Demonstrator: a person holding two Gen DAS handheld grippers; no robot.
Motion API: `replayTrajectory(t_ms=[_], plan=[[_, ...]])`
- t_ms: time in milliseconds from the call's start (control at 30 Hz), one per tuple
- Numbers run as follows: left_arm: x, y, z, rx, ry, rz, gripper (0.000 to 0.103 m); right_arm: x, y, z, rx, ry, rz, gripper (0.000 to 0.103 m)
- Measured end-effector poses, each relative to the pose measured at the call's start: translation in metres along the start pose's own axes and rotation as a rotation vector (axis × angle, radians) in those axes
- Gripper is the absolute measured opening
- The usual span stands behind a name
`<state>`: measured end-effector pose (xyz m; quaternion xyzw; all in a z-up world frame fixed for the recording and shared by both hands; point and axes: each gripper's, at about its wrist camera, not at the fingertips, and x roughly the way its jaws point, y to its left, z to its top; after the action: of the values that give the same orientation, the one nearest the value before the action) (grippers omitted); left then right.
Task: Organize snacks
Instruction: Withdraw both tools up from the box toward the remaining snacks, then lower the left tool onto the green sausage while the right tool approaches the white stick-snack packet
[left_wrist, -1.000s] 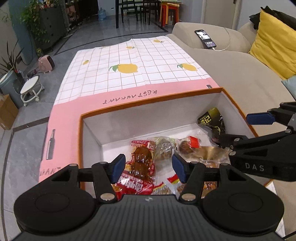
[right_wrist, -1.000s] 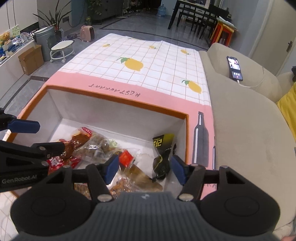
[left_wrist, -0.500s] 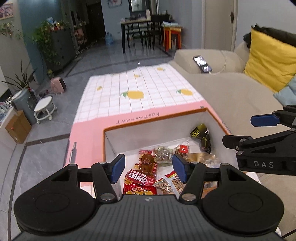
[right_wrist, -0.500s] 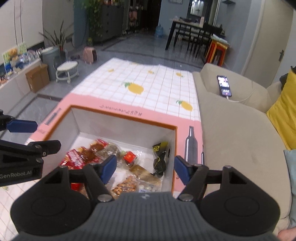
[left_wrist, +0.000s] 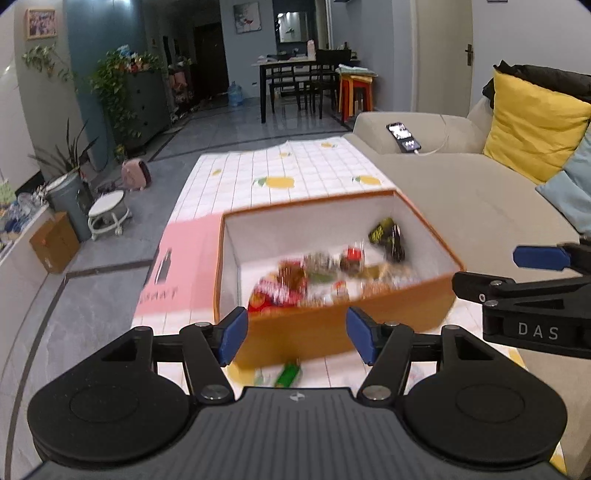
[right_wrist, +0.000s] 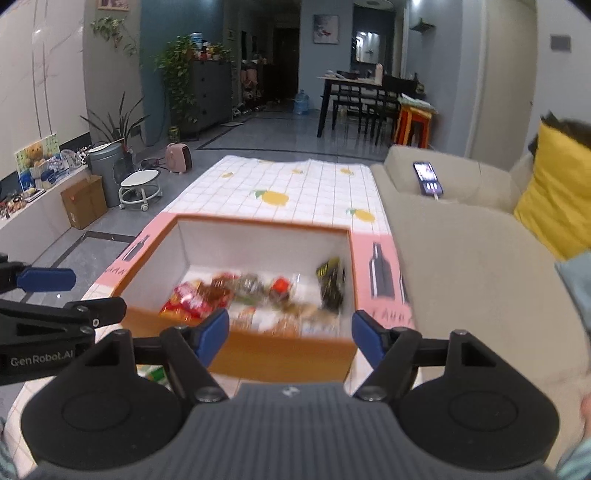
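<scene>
The left gripper (left_wrist: 293, 339) stands well open and empty; the right gripper (right_wrist: 290, 339) is empty too, its jaws opening — nothing lies between either pair. Both hang short of the near wall of the orange box (left_wrist: 332, 332), which sits on the lemon-print tablecloth (left_wrist: 295, 170) just beside the beige sofa (left_wrist: 461, 192). Inside, blurred, lie the snack packets (right_wrist: 207, 299) — red wrappers to the left, a black-and-yellow pouch (right_wrist: 330, 282) against the right wall. These look light, soft and crinkly, probably slippery film; a pinch across a sealed edge or the flat middle should hold better than squeezing the contents. A green packet (left_wrist: 288, 374) lies outside, before the box.
</scene>
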<state>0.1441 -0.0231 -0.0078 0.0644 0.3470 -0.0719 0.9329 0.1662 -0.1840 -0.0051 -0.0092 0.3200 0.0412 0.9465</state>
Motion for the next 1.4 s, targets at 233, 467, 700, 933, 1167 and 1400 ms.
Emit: replayTrajectory(t_ms=[233, 467, 700, 933, 1167, 1400], plan=[[0.0, 0.011, -0.046, -0.056, 0.095, 0.003, 0.072, -0.001, 0.007, -0.055, 0.073, 0.076, -0.013, 0.071], [0.011, 0.025, -0.069, -0.132, 0.177, -0.017, 0.072, 0.013, 0.018, -0.094, 0.073, 0.185, -0.01, 0.072], [0.023, 0.038, -0.076, -0.201, 0.197, -0.01, 0.072, 0.031, 0.031, -0.105, 0.1, 0.255, 0.016, 0.072], [0.039, 0.06, -0.076, -0.28, 0.211, -0.001, 0.072, 0.057, 0.045, -0.099, 0.114, 0.291, 0.026, 0.073], [0.051, 0.08, -0.076, -0.347, 0.214, 0.008, 0.072, 0.08, 0.059, -0.092, 0.119, 0.312, 0.037, 0.076], [0.061, 0.095, -0.079, -0.393, 0.232, 0.015, 0.072, 0.107, 0.07, -0.088, 0.123, 0.34, 0.045, 0.079]])
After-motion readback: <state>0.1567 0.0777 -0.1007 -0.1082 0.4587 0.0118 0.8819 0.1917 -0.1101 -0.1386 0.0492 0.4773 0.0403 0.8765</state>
